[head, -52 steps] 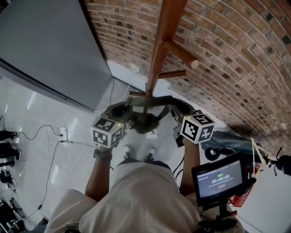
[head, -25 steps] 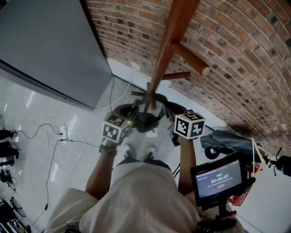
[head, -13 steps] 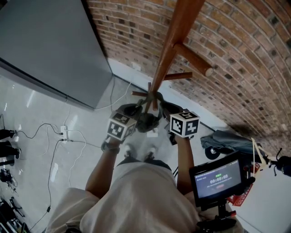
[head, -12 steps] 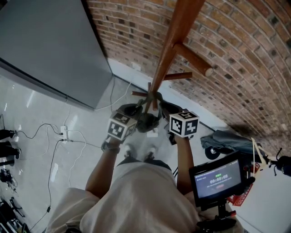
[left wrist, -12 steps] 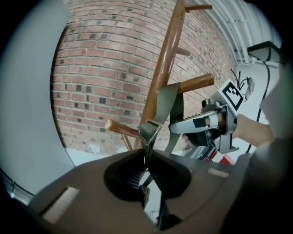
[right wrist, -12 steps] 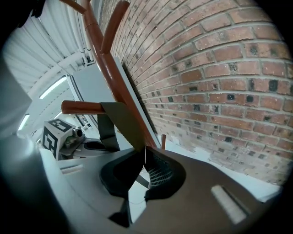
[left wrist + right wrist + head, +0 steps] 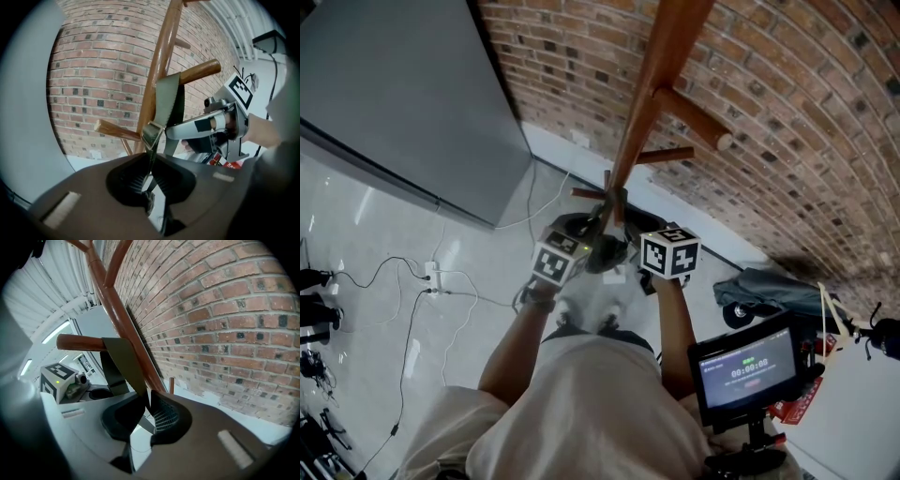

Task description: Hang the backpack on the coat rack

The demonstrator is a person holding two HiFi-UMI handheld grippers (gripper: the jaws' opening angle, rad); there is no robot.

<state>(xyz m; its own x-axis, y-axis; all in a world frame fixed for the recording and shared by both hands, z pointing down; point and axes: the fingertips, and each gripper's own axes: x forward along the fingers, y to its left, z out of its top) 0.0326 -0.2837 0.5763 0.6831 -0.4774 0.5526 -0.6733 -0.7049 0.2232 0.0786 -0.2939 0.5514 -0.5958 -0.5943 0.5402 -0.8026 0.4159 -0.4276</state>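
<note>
A wooden coat rack (image 7: 643, 101) stands against the brick wall. The dark backpack (image 7: 606, 251) hangs low beside its pole. Its olive strap (image 7: 168, 101) lies over a peg (image 7: 199, 72), also seen as the strap (image 7: 125, 363) on the peg (image 7: 78, 341). My left gripper (image 7: 151, 163) is shut on the thin webbing just below the buckle (image 7: 152, 133), its jaws starting to ease apart. The jaws of my right gripper (image 7: 146, 408) are opening; the strap runs loosely between them with a gap beside it. Both grippers, left (image 7: 581, 239) and right (image 7: 636, 234), sit close together at the pole.
A grey panel (image 7: 403, 103) leans at the left. Cables and a power strip (image 7: 431, 277) lie on the white floor. A screen (image 7: 745, 370) is mounted at the lower right, with a grey cloth (image 7: 766, 284) on a wheeled base behind it.
Both grippers have drawn closer together and toward the pole, sinking slightly. The strap loop between them has narrowed onto the rack.
</note>
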